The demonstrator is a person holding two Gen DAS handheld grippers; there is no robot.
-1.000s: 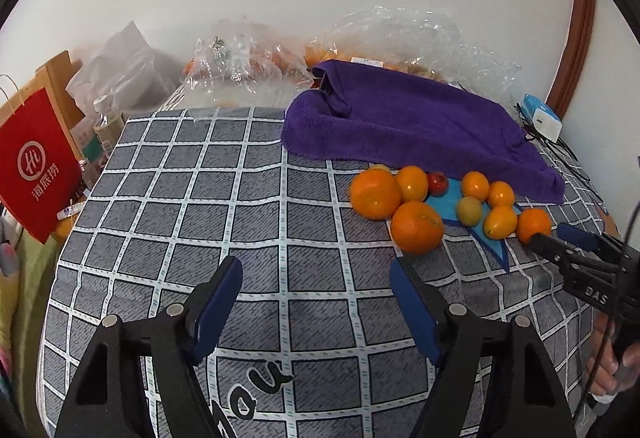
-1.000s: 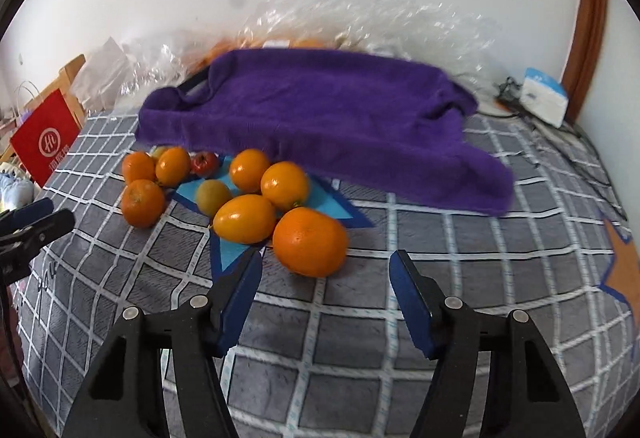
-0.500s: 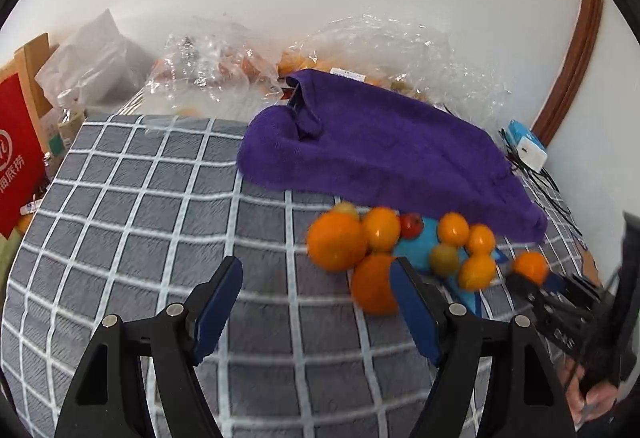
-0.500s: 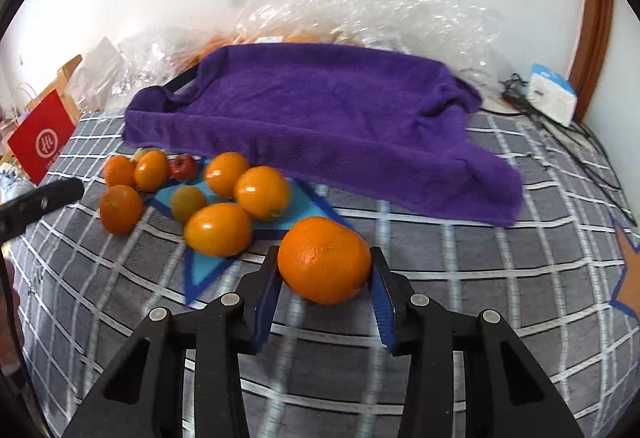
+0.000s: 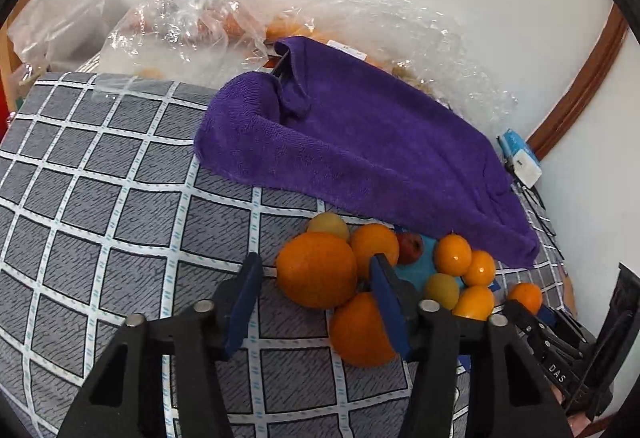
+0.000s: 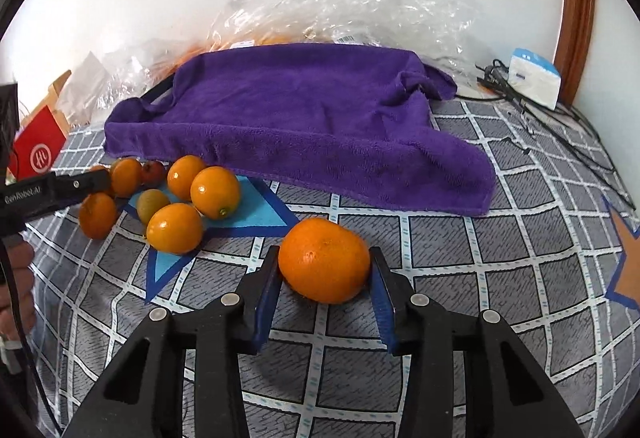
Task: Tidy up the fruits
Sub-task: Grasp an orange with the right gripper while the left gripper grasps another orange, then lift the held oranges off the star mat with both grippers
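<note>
The right hand-held gripper [image 6: 324,280] holds a large orange [image 6: 324,260] between its blue pads, one pad pressed against each side of the fruit. This orange sits low over the checked grey cloth [image 6: 500,278] that covers the surface, apart from the other fruit and just in front of the purple towel [image 6: 304,118].

The left hand-held gripper [image 5: 314,284] is closing its jaws around another big orange [image 5: 317,269]. The fruit lies between the pads, but a gap shows on the left side, so the pads do not grip it. The right pad runs between this orange and a second one [image 5: 360,334] lying just beneath it in the left wrist view.

The rest of the fruit is gathered in a cluster on the cloth, partly over a blue star pattern [image 6: 244,210]. In the left wrist view there is a yellowish fruit [image 5: 328,225] behind the big orange, another orange [image 5: 376,244] beside it, a small red fruit [image 5: 410,247], and several smaller oranges [image 5: 452,254] to the right. A greenish-yellow fruit [image 5: 441,290] sits among them.

The purple towel is draped over a raised object whose dark edge [image 6: 158,92] shows at the left. Clear plastic bags [image 5: 176,22] lie behind it against the white wall. A red paper bag [image 6: 38,150] stands at the far left in the right wrist view, and a white and blue box [image 6: 534,76] with black cables [image 6: 560,126] lies at the far right. A person's hand [image 6: 16,278] shows at the left edge of the right wrist view.
</note>
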